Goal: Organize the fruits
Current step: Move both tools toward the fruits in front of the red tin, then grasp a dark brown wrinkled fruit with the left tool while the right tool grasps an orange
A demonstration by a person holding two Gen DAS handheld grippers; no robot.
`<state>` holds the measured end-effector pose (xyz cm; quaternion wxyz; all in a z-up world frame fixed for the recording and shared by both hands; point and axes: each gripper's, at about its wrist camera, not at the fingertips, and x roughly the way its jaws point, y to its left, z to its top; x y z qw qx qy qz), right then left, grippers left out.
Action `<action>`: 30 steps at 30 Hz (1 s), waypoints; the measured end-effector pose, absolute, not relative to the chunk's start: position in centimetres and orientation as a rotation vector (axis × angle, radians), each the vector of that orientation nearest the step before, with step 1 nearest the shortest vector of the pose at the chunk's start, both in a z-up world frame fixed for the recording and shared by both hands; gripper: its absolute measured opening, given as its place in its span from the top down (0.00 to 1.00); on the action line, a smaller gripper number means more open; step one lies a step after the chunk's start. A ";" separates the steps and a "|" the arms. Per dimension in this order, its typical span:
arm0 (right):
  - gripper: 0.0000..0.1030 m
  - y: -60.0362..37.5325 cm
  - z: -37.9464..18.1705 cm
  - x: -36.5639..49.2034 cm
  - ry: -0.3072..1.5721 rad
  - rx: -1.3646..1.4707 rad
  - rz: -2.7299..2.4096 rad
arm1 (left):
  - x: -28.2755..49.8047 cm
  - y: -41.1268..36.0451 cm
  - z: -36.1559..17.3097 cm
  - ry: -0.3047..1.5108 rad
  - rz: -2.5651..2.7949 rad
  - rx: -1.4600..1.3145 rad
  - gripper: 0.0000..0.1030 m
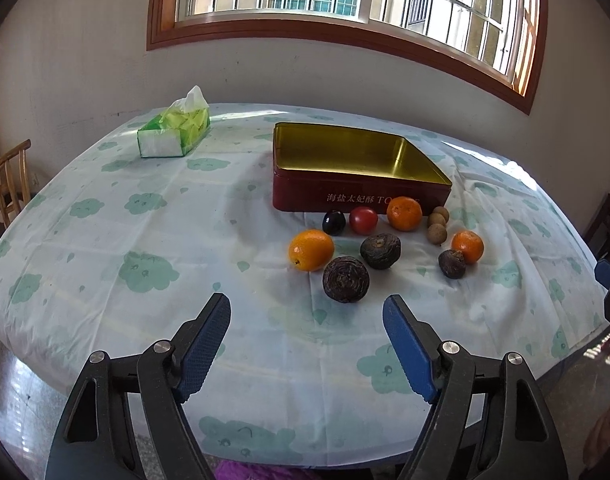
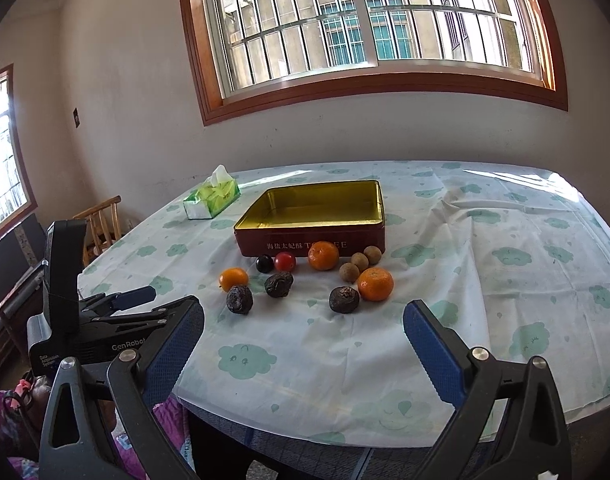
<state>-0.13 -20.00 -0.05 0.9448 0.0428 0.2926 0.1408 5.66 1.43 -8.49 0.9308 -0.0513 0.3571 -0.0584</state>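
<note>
1. Left tongs point(image 1: 307, 320) spread wide, holding nothing, above the table point(image 1: 145, 216)
2. Right tongs point(image 2: 303, 326) likewise spread, unloaded
3. Fruits point(image 1: 381, 250) loose on the cloth, just before the tin point(image 1: 357, 194)

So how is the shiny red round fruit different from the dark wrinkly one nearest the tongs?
The smooth red round fruit is glossy and bright; the dark brown wrinkled fruit is dull and rough. The red fruit looks smaller and lies by the red tin with gold inside; the wrinkled fruit lies farther from it. Both rest on the cloud-print tablecloth.
</note>
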 end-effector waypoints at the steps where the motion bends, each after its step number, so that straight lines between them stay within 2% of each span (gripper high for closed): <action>1: 0.11 -20.0 -0.2 0.0 0.604 0.089 0.289 | 5.9 1.5 -8.6 0.735 -0.126 -0.111 0.29; 4: 0.23 -20.0 -0.8 0.3 0.628 0.092 0.297 | 6.7 1.5 -8.7 0.753 -0.156 -0.121 0.30; 8: 0.23 -20.1 -1.5 0.5 0.651 0.099 0.307 | 8.0 0.7 -8.9 0.770 -0.187 -0.103 0.34; 11: 0.23 -20.3 -1.9 0.7 0.660 0.107 0.306 | 9.7 -0.3 -9.8 0.831 -0.184 -0.094 0.44; 13: 0.23 -20.5 -2.0 0.8 0.668 0.120 0.307 | 10.8 -0.7 -10.9 0.882 -0.186 -0.107 0.58; 15: 0.23 -20.7 -2.3 1.0 0.678 0.135 0.308 | 11.7 -0.9 -11.9 0.922 -0.178 -0.132 0.62; 30: 0.23 -21.9 -4.3 2.0 0.741 0.185 0.301 | 13.7 -1.6 -12.5 0.932 -0.219 -0.209 0.62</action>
